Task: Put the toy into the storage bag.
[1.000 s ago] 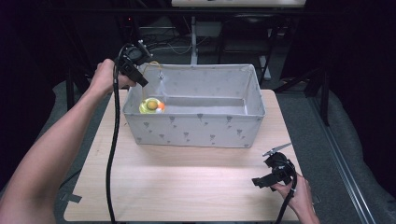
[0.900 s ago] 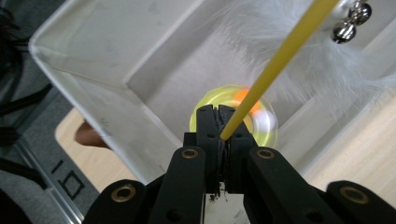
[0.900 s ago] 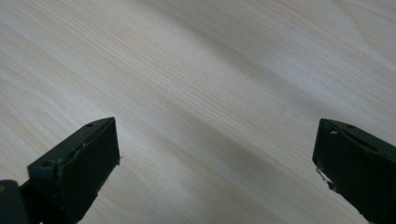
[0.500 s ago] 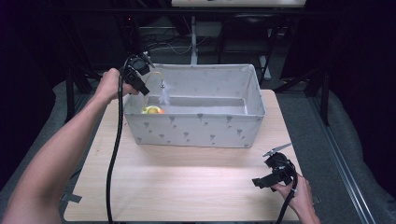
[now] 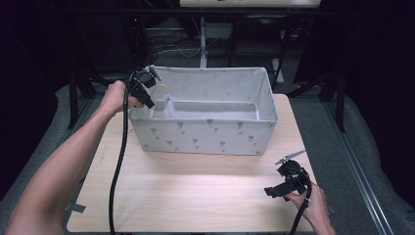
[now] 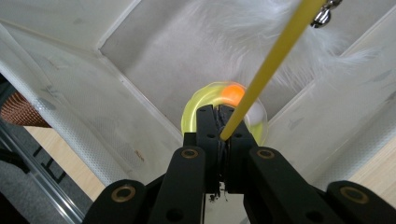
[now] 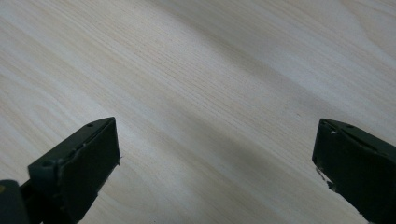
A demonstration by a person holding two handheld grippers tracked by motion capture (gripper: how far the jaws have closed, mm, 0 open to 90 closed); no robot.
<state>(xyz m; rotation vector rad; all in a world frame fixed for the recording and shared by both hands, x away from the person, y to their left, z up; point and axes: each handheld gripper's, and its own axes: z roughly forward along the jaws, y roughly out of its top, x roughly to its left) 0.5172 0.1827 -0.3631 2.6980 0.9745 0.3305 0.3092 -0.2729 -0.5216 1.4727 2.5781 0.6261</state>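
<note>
left gripper [image 5: 147, 90]: hanging over the back-left corner of the bin [image 5: 205, 137], jaws pinched together on the thin yellow stick [image 6: 268, 70]; in the left gripper view the stick is slanting up and away to the top right from between the jaw tips
stick: in the high view it's showing as a thin yellow curve [image 5: 162, 88] just right of the gripper, above the bin's left end
feather [image 6: 261, 28]: white and fluffy, dangling near the far end of the stick, with a small metal bit [image 6: 323, 14] beside it; it's sitting against the bin's floor and wall as far as I can tell
ball toy [image 6: 224, 109]: yellow-green see-through thing with an orange ball [image 6: 232, 93] inside, lying on the bin floor right below the left jaws, close to a corner
bin: grey fabric with little triangle marks, standing on the far half of the table [image 5: 195, 191]
right gripper [image 5: 288, 182]: resting low near the front-right of the table, well apart from the bin, jaws spread wide with nothing between them but bare wood [image 7: 210, 102]
left hand [image 5: 115, 98]: gripping its tool beside the bin's left wall, black cable [image 5: 117, 166] trailing down toward the front edge
</note>
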